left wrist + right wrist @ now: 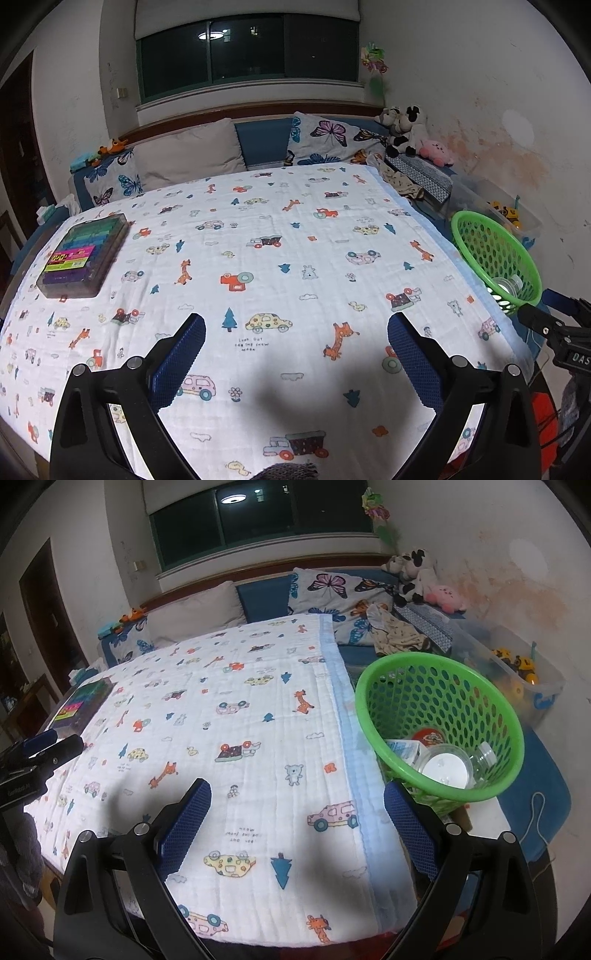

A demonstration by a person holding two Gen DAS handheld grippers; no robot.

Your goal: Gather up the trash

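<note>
A green perforated basket [439,727] stands off the right edge of the printed blanket [229,746]. It holds a clear plastic bottle [480,760], a white round lid [447,770], a white carton [406,751] and a red item [428,735]. My right gripper [297,797] is open and empty above the blanket, left of the basket. My left gripper [297,330] is open and empty above the blanket's near part. The basket also shows at the right in the left wrist view [495,254].
A clear box of coloured items [85,254] lies on the blanket's left side. Pillows [188,155] and plush toys [406,129] line the far end. A clear toy bin [517,672] sits behind the basket. A white cord [535,819] lies on the blue mat.
</note>
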